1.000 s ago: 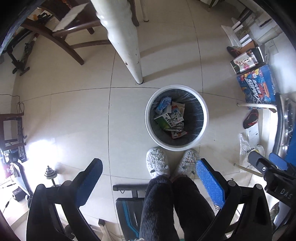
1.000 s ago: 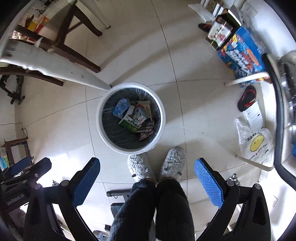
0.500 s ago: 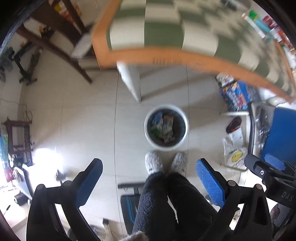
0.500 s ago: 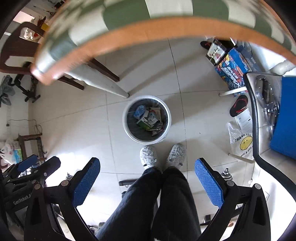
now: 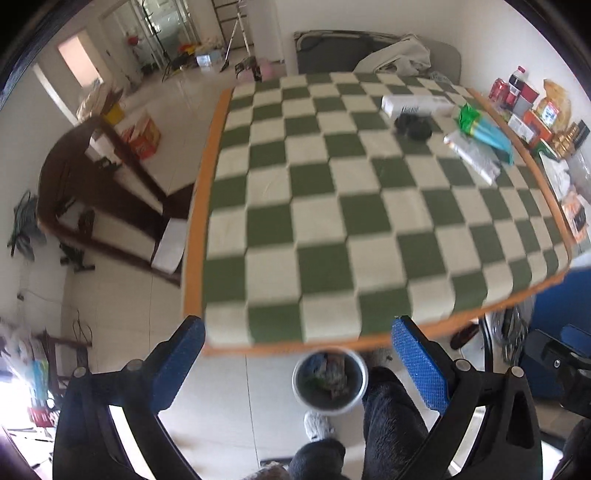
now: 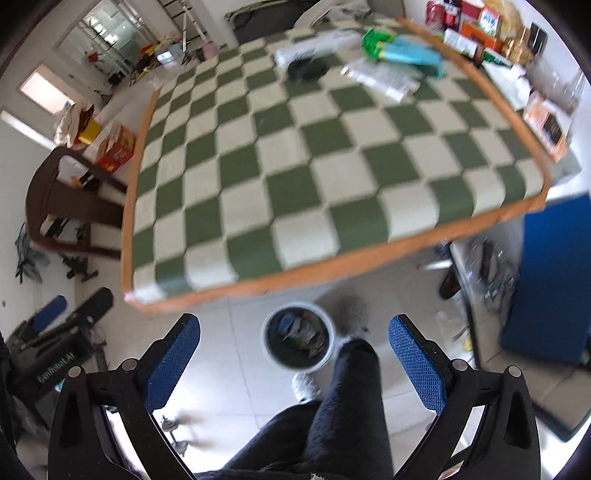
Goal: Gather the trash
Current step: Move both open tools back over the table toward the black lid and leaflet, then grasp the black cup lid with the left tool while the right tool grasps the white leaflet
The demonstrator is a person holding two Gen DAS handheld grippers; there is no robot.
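Observation:
A white trash bin (image 5: 330, 382) (image 6: 299, 339) with wrappers inside stands on the floor under the near table edge, beside the person's legs. On the green checked table (image 5: 332, 221) (image 6: 295, 166), far right, lie a green-teal packet (image 5: 484, 131) (image 6: 400, 51), a clear plastic wrapper (image 5: 472, 153) (image 6: 380, 79), a black crumpled item (image 5: 413, 127) (image 6: 308, 68) and a white box (image 5: 415, 104). My left gripper (image 5: 297, 360) and right gripper (image 6: 293, 354) hang open and empty, near the table's front edge.
A dark wooden chair (image 5: 92, 192) (image 6: 70, 206) stands left of the table. Boxes and cans (image 5: 532, 107) (image 6: 480, 26) line the table's right side. A blue panel (image 6: 550, 280) sits at right. The person's slippers (image 5: 317, 424) rest by the bin.
Both grippers have risen from low over the bin to above table height, tilting forward; the tabletop and its trash have come into view and the bin has shrunk to the bottom.

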